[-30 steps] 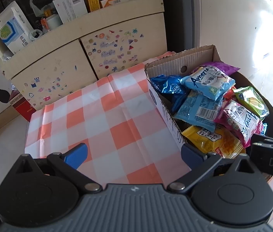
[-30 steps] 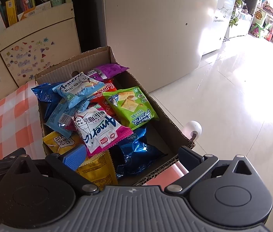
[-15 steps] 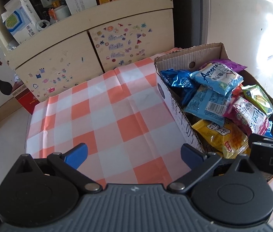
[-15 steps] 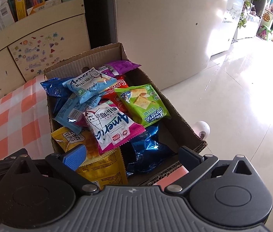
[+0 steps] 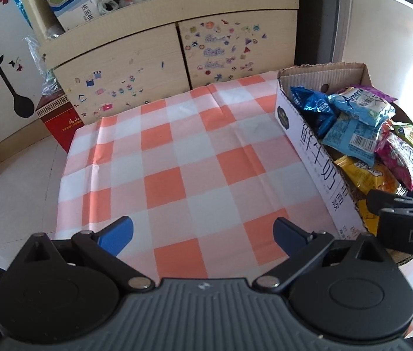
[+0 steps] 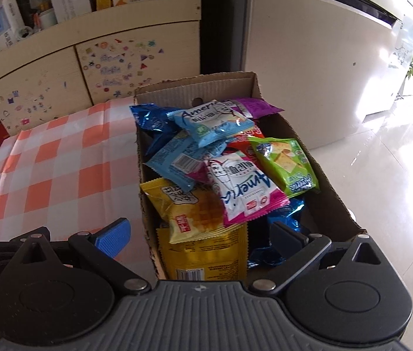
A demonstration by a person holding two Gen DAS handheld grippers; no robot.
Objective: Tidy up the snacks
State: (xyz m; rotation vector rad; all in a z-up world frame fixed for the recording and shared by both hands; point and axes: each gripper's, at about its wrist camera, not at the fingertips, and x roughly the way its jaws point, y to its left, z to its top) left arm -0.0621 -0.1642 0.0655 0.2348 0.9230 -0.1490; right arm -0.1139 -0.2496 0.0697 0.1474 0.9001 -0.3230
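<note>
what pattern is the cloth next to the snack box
Orange and white checks on the cloth; the left wrist view shows it best.

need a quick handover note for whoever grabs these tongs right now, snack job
Left tongs: open, holding nothing, over the checkered tablecloth.
Right tongs: open, holding nothing, over the near end of the cardboard box.
Snacks: all piled in the box, pink packet and light blue packet on top, yellow packets nearest the tongs.
Done: nothing is out on the cloth.
Left: take out and sort every packet.
</note>
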